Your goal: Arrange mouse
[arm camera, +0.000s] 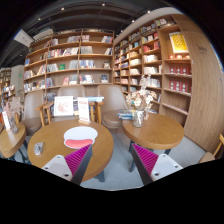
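My gripper [112, 166] is held high above the floor, open, with nothing between its magenta pads [77, 157]. Beyond the left finger stands a round wooden table [50, 160]. On it lies a white and pink oval mat [80, 133]. A small dark object [38, 149], perhaps the mouse, rests on the same table to the left of the mat; it is too small to be sure. Both lie well ahead of the fingers, untouched.
A second round table [158, 131] stands beyond the right finger with a vase of flowers [137, 101] on it. Chairs [113, 101] and a propped-up sign [64, 105] stand behind the tables. Tall bookshelves [155, 60] line the back and right walls. Grey floor [113, 150] runs between the tables.
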`<state>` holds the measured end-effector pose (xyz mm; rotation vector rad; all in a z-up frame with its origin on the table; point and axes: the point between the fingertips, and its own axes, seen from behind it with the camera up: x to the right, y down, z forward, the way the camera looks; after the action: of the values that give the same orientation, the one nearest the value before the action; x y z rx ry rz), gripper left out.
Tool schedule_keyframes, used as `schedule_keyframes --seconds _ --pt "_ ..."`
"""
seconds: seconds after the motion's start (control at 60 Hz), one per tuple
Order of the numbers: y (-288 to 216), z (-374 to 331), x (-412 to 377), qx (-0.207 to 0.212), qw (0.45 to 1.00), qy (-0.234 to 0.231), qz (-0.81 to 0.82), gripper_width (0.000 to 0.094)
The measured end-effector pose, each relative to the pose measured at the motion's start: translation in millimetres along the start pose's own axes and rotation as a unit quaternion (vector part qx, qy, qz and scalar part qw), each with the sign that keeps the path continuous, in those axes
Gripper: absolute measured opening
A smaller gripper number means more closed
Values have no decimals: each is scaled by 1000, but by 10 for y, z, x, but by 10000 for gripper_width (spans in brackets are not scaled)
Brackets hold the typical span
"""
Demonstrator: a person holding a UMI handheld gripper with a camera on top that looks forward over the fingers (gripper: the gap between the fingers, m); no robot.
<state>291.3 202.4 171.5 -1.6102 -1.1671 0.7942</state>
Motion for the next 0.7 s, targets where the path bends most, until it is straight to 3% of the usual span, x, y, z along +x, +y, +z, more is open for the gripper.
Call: schedule_keyframes --seconds 0.417,0.7 --pt "171 274 -478 -7 999 -37 -38 848" --pt "353 98 -1612 -26 995 -91 -45 851"
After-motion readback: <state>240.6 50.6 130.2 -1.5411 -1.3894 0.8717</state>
